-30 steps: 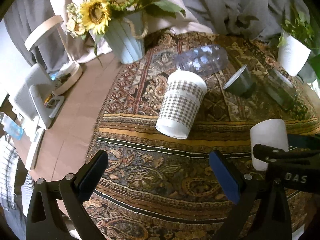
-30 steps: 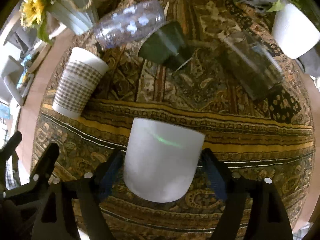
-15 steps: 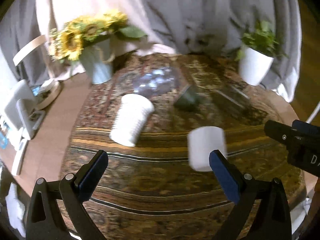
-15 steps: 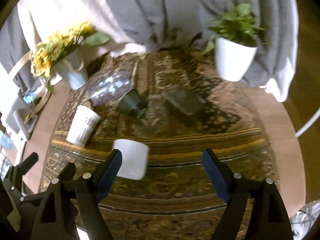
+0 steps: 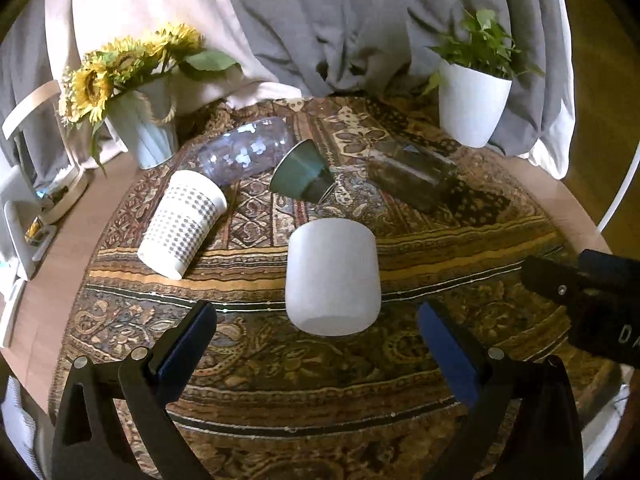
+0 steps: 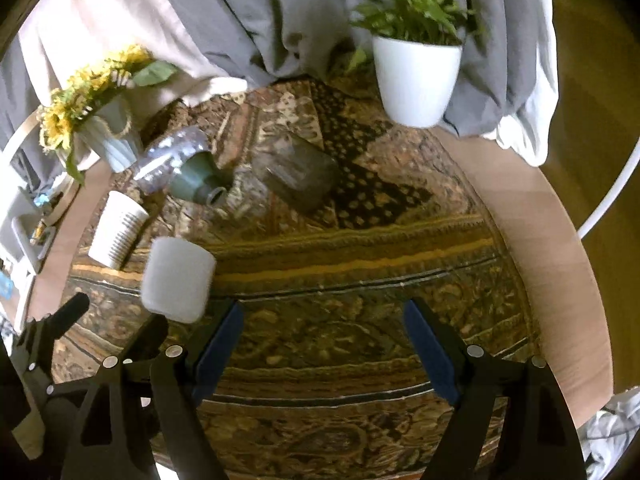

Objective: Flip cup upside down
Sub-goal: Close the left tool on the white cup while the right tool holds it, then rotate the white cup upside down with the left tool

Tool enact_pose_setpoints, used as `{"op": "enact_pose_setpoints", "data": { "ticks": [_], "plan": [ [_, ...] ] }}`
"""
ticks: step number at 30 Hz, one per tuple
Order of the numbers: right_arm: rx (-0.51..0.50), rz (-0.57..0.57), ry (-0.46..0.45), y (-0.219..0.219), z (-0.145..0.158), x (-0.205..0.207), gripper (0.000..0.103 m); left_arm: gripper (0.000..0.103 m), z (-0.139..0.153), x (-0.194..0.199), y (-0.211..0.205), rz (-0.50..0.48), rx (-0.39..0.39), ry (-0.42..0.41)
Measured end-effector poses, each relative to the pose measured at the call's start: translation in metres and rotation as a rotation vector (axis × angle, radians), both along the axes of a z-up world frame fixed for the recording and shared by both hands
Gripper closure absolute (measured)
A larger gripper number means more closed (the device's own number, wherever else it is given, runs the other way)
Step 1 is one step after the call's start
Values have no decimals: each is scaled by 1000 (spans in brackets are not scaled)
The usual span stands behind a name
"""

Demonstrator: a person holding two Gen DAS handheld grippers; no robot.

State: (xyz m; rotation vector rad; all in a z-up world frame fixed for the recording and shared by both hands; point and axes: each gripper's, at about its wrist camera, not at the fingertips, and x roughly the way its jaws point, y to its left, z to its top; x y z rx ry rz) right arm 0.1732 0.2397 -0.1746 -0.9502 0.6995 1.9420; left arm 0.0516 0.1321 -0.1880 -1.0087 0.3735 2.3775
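White cup (image 5: pixel 332 276) standing on the rug, both grippers empty

The cup sits closed end up on the patterned rug (image 5: pixel 280 360) near the front of the worktop, a little ahead of the left gripper (image 5: pixel 316 340), whose jaws are spread wide. The right gripper (image 6: pixel 322 340) is wide open too, off to the cup's right. Farther back, a checked cup (image 5: pixel 182 224) lies tipped over.

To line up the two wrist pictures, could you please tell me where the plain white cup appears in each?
Left wrist: the plain white cup stands centre frame, beyond the open left gripper.
Right wrist: it sits lower left, left of the open right gripper.
Shared landmark: the checked paper cup lying to its left.
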Motion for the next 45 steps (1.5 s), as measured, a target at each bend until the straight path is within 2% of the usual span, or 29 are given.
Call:
{"op": "enact_pose_setpoints", "data": {
  "ticks": [6, 10, 14, 23, 30, 40, 41, 45],
  "plan": [
    [14, -3, -26, 6, -14, 4, 21, 7, -16, 0, 3, -1, 32, 26],
    [19, 10, -40, 8, -19, 2, 21, 20, -25, -2, 6, 8, 57, 11],
    [28, 24, -53, 8, -21, 1, 21, 21, -31, -2, 6, 26, 78, 11],
    [31, 37, -71, 10, -25, -1, 21, 39, -36, -2, 10, 26, 76, 34],
    [36, 37, -70, 9, -22, -1, 21, 40, -33, -2, 10, 18, 72, 26],
    [41, 17, -27, 17, -11, 3, 21, 40, -13, -10, 20, 23, 36, 26],
    [44, 15, -20, 18, -9, 3, 21, 40, -11, -12, 21, -43, 40, 23],
    [49, 8, -3, 23, -4, 1, 21, 40, -7, -23, 29, -41, 23, 14]
  ]
}}
